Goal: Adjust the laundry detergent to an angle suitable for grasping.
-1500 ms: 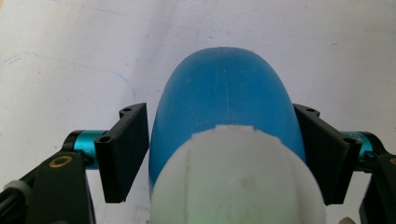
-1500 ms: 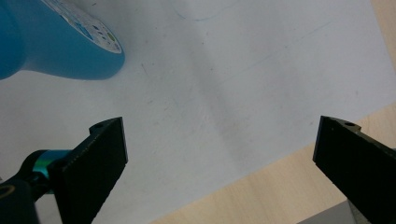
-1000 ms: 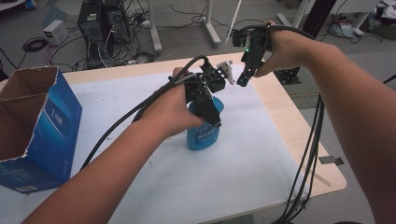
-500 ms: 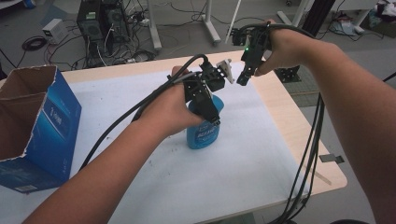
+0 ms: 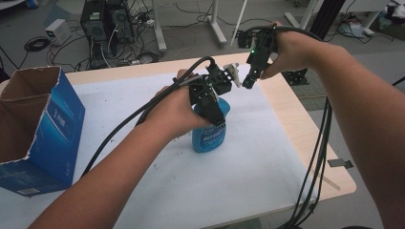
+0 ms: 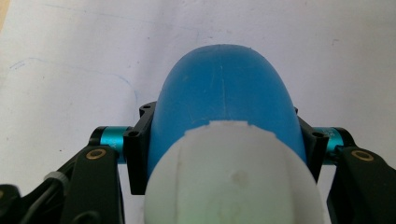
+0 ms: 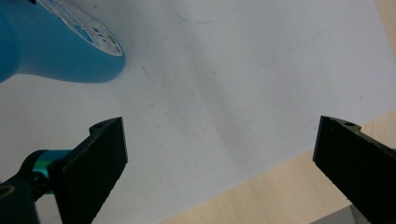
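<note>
- Since the earlier frames almost nothing has moved: both your hands and the bottle keep their positions.
- The table [image 5: 296, 143] is covered by a white sheet [image 5: 229, 186], with bare wood showing along the far and right edges.
- An open blue cardboard box [image 5: 45, 138] stands at the left end of the table, well apart from the bottle.
- The blue spray bottle [image 5: 208, 133] stands upright near the middle of the sheet; its white spray head [image 5: 233, 74] points toward your right hand.
- Your left gripper [image 5: 210, 102] comes down over the bottle from above. In the left gripper view its jaws press against both sides of the blue body [image 6: 224, 107], just below the white cap [image 6: 233, 177]: clamped on the bottle.
- Your right gripper [image 5: 250, 78] hangs above the far right part of the table, just beside the spray head. In the right gripper view its jaws stand wide apart with nothing between them, over sheet and table edge, the bottle [image 7: 51, 46] off to one side.
</note>
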{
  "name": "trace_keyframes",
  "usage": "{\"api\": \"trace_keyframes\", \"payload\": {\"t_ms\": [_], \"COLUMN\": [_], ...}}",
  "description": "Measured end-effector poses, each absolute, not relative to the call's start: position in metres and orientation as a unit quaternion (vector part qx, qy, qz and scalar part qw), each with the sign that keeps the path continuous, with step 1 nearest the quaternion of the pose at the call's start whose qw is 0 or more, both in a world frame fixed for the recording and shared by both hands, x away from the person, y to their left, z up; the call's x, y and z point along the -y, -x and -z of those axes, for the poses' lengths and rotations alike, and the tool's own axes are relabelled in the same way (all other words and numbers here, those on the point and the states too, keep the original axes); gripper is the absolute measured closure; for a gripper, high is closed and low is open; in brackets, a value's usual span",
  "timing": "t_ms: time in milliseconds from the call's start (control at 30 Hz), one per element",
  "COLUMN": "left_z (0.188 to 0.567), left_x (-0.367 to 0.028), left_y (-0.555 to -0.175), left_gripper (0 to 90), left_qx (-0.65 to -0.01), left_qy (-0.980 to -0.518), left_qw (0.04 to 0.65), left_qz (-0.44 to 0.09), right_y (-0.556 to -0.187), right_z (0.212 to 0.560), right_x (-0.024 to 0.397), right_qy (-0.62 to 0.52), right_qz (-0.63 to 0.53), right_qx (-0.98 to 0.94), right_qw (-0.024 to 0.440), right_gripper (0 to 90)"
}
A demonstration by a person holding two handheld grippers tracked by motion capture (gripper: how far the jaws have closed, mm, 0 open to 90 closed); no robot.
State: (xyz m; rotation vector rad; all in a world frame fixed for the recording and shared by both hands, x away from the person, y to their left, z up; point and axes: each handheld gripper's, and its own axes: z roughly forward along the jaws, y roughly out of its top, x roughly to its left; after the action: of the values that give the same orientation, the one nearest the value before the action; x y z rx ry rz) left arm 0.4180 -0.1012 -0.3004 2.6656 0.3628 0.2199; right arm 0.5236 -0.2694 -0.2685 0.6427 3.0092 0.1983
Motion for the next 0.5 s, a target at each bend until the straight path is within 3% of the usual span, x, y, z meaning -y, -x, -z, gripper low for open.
{"api": "trace_keyframes", "payload": {"t_ms": [500], "left_z": [0.269], "left_x": [0.071], "left_y": [-0.406], "left_gripper": [38.4], "left_qx": [-0.106], "left_qy": [-0.966], "left_qw": [0.224], "left_qz": [-0.071], "right_y": [-0.522], "right_z": [0.266], "right_x": [0.263], "right_qy": [-0.204], "right_qz": [-0.069], "right_qx": [-0.976], "right_qw": [0.030], "right_gripper": [2.1]}}
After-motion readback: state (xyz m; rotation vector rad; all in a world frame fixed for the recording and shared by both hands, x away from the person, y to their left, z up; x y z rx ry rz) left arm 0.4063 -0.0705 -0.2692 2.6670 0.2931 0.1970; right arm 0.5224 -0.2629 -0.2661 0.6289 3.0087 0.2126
